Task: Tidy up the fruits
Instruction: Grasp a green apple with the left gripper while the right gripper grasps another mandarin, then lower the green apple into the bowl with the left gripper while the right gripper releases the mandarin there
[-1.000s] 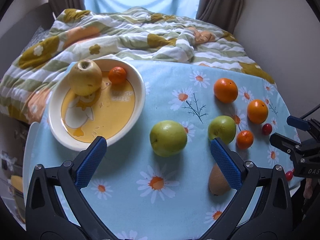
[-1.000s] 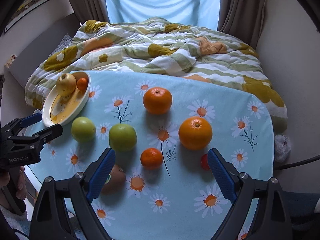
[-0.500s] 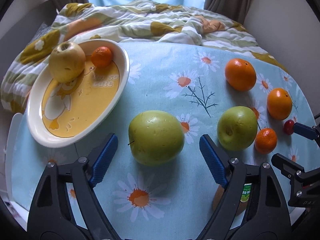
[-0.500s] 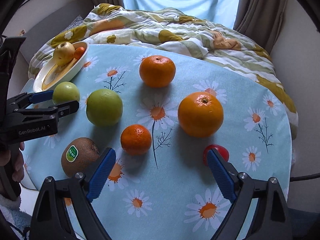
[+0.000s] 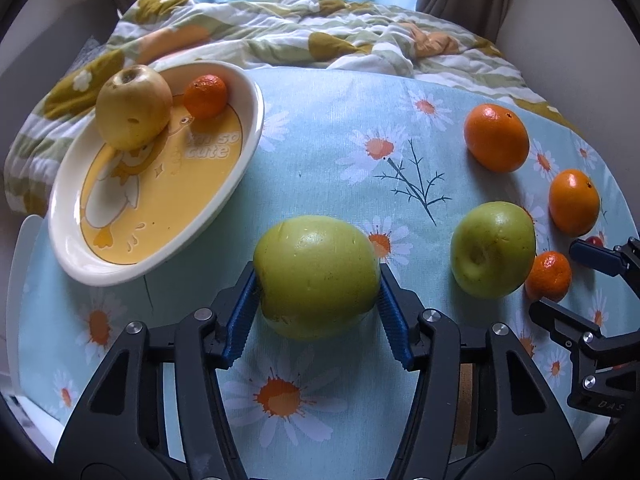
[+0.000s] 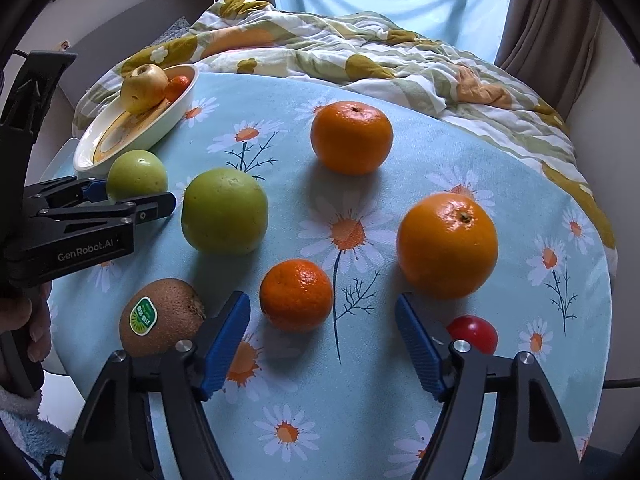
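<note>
Blue pads of the left gripper (image 5: 318, 312) squeeze the big round green apple (image 5: 316, 276) near the table's front edge, seemingly tight. It could slip and roll off, since it is smooth. The right gripper (image 6: 322, 346) hangs wide open, holding nothing, by the small orange mandarin (image 6: 296, 295).

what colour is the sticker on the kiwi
Green with a white edge, on the kiwi; clearest in the right wrist view.

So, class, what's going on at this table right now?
A person is sorting fruit with two handheld claws. The left claw has closed on a large green apple that sits on the daisy-print tablecloth. The right claw hangs open near a small orange mandarin. The cream oval dish holds a yellow apple and a small mandarin.
</note>
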{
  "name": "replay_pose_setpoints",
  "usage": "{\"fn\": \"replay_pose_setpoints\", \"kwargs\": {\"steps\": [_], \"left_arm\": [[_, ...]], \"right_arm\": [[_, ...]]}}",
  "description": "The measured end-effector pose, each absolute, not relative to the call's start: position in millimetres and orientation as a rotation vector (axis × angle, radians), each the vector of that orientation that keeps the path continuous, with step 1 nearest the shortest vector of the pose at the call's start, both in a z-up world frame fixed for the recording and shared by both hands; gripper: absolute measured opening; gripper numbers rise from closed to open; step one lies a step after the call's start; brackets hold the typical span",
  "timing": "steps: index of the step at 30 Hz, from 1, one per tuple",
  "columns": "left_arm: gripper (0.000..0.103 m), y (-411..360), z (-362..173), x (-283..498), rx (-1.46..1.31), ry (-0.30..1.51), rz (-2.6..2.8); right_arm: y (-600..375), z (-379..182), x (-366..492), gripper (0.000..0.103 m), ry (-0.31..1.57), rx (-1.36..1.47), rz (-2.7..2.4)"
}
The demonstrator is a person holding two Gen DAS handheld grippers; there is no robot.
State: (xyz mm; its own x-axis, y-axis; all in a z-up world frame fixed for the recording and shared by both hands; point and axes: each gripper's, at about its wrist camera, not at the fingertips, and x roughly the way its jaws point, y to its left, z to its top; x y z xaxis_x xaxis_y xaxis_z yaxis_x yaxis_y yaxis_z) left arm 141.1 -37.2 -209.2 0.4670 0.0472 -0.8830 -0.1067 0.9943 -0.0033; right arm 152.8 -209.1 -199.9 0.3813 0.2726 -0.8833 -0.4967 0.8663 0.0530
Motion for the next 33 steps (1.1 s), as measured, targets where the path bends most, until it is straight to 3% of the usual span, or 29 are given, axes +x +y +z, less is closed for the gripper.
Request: {"fn": "replay_pose_setpoints", "kwargs": {"steps": [13,15,16,33], "left_arm": [[0.062,-42,-208,127,-0.054,1.085,0.099],[0.062,-42,-208,126,-0.058,1.087,0.102],[0.062,-42,-207,126,-0.061,1.087,0.103],[0.062,-42,-155,101,-0.1,1.01,0.092]], "right_arm": [[-199,-207,155,0.051,1.074,-0.235,0.529],[-198,-207,156,0.044,1.074,-0.238,0.536],[-198,-208,157,0.035,1.078,-0.237,0.544],[-204,-162,143,0.035,1.003,-0.225,0.531]]}}
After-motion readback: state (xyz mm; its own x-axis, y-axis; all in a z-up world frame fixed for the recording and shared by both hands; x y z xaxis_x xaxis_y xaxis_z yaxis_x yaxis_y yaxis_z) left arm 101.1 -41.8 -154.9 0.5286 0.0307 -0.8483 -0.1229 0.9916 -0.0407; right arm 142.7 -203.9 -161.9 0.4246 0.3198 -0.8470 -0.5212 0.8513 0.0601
